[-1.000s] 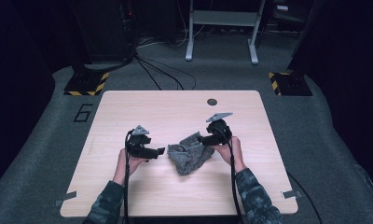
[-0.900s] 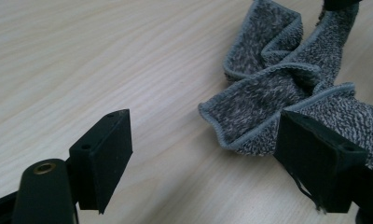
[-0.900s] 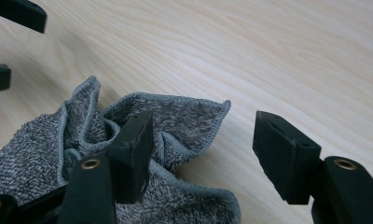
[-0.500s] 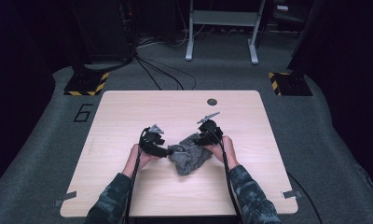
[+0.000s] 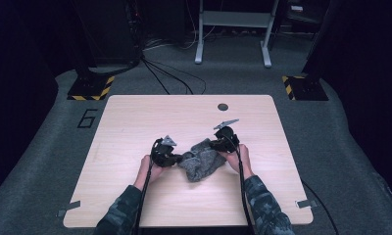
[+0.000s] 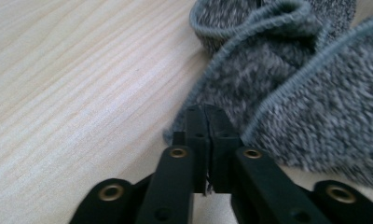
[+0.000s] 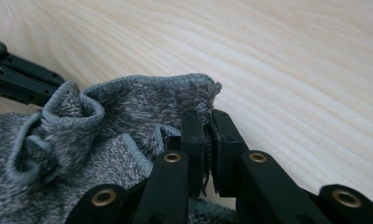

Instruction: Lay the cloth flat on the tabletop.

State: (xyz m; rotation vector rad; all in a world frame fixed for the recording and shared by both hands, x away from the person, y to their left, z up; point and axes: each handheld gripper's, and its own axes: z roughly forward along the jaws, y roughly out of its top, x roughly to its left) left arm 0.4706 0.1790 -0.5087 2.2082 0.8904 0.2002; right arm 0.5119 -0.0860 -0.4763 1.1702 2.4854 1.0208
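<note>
The pale wooden surface takes up the middle of the high view, a light rectangle set on a grey carpeted floor with dark stands and cables along the top of the frame. On the surface, a little below centre and right of the middle line, lies a crumpled grey knitted cloth, bunched into folds with its hemmed edges curling over one another. The person's two forearms in camouflage sleeves come up from the bottom edge and meet the cloth from either side. The left gripper sits at the cloth's left edge; in the left gripper view its fingers are pressed together near the centre of the frame, with a thin bit of the cloth's edge at their tips, though whether fabric is truly caught between them is hard to tell. The right gripper sits at the cloth's upper right edge; in the right gripper view its fingers pinch a raised hem of the cloth, fabric showing in the narrow slot between them. The left gripper's black links show at the left edge of that view. A small dark round hole marks the surface near its far edge, well apart from the cloth.
</note>
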